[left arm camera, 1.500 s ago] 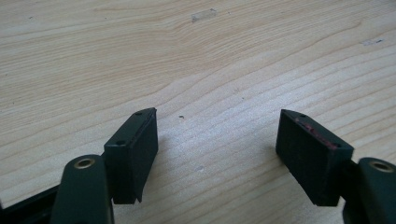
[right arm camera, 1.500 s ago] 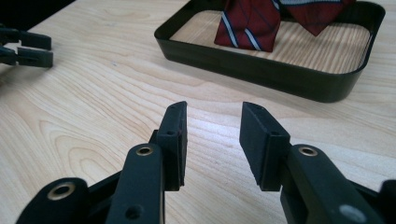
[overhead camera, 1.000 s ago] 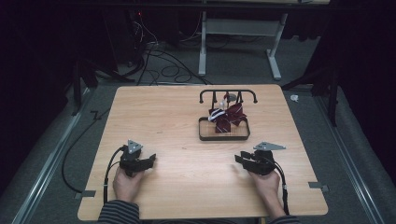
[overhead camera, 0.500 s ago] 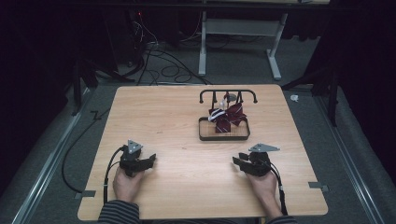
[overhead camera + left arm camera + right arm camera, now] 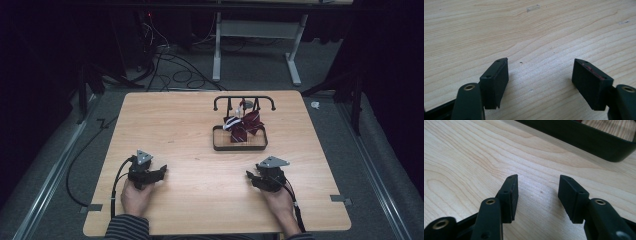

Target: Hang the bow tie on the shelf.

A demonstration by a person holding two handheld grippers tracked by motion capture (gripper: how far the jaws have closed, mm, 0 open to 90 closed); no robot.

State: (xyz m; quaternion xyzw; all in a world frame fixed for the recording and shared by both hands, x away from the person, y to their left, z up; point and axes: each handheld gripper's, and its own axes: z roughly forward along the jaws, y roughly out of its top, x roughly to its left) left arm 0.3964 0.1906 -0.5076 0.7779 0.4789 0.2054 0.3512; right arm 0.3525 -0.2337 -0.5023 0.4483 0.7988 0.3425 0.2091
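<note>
When reading the table [image 5: 200, 210] from the left, start with the left tool [image 5: 161, 172]: parked low on the near left of the bare wood, jaws spread wide, nothing between them, aimed toward the middle. Leave it loose and low, and bring it across only if needed for a second hold on the cloth.

Further right and farther back, find the dark tray [image 5: 240, 148], set right of centre, with the maroon striped ties [image 5: 243, 127] heaped inside and propped up against the black rack [image 5: 244, 99] just behind.

On the near right, closest to the tray, comes the right tool [image 5: 248, 176]: likewise released, jaws parted over bare wood, empty, pointing leftward across the table. Note the dark wall of the tray near ahead in the right gripper view.

Judged as the step in hand: reaching for the ties with the right tool. To do it well:

- Turn the wrist first to square the jaws to the tray.
- Lift clear of the near rim before going forward, rather than sliding along the wood and shoving the tray back into the rack.
- Come down over the heap from above with the jaws at full spread.
- Close on a single fold near the top, not on the whole tangle.
- Avoid pinching the rim along with the cloth.
- Lift slowly, watching for a snag on the rack.
</note>
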